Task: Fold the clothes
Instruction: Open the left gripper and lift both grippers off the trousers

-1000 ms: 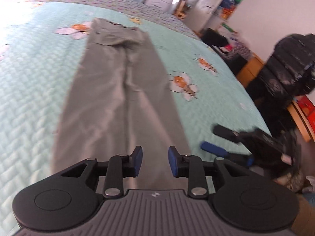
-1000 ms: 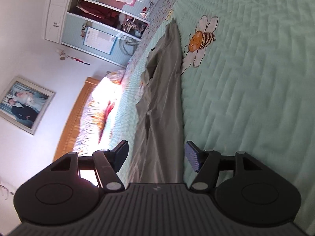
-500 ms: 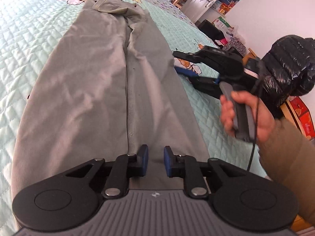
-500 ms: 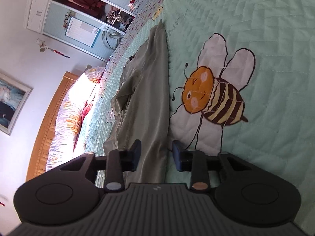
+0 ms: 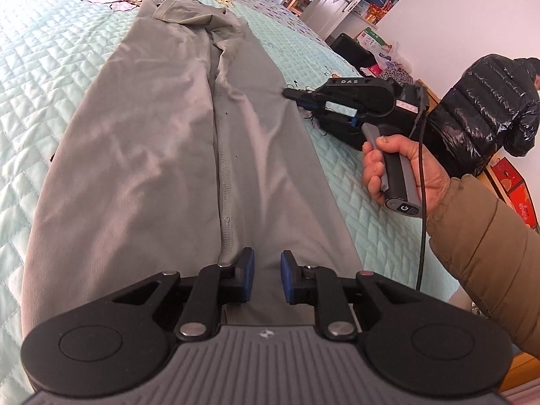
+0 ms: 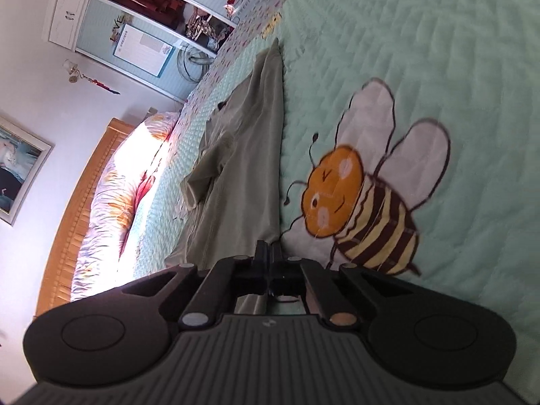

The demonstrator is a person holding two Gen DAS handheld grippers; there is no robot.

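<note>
On the quilt [image 5: 40,67], trousers [image 5: 162,141]: left fingers [image 5: 248,276] apart above, right fingers [image 6: 261,260] clamping their edge.

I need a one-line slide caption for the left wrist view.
Left gripper open over the hem of grey trousers on a quilted bedspread; right gripper at their side edge.

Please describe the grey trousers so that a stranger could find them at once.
On the mint quilted bedspread with bee pictures, the grey trousers lie flat, legs together. The right gripper pinches their edge; they are the only plain grey thing there.
</note>
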